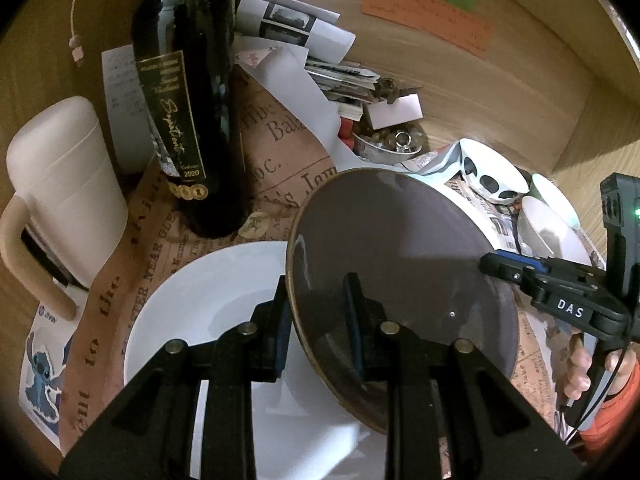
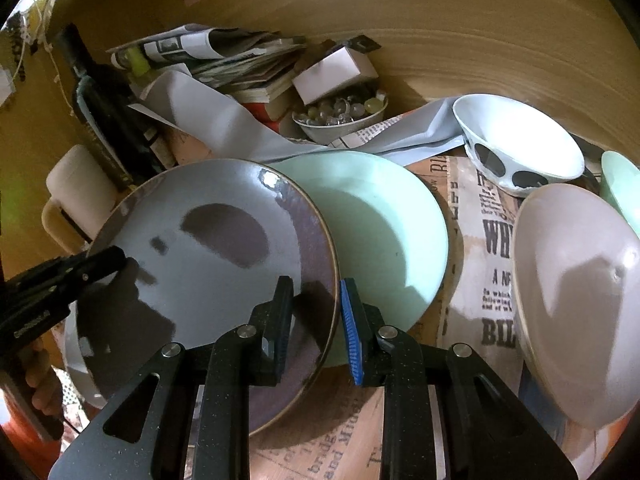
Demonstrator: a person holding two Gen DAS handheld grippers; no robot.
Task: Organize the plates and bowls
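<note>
Brown plate (image 1: 400, 264) tilted (rim pinched), left hand-held gripper (image 1: 320, 320), white plate (image 1: 208, 300) beneath

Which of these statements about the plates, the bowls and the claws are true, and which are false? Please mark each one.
1. The rim of the brown plate lies between the fingers of the left claw. True.
2. The wine bottle lies on its side. False: it stands upright, behind the white plate.
3. A mint-green plate lies just beside the brown plate. True.
4. The spotted bowl is stacked inside the pale bowl. False: it stands behind the pale bowl, not in it.
5. The brown plate lies flat on the table. False: it is tilted, partly over the white plate.
</note>
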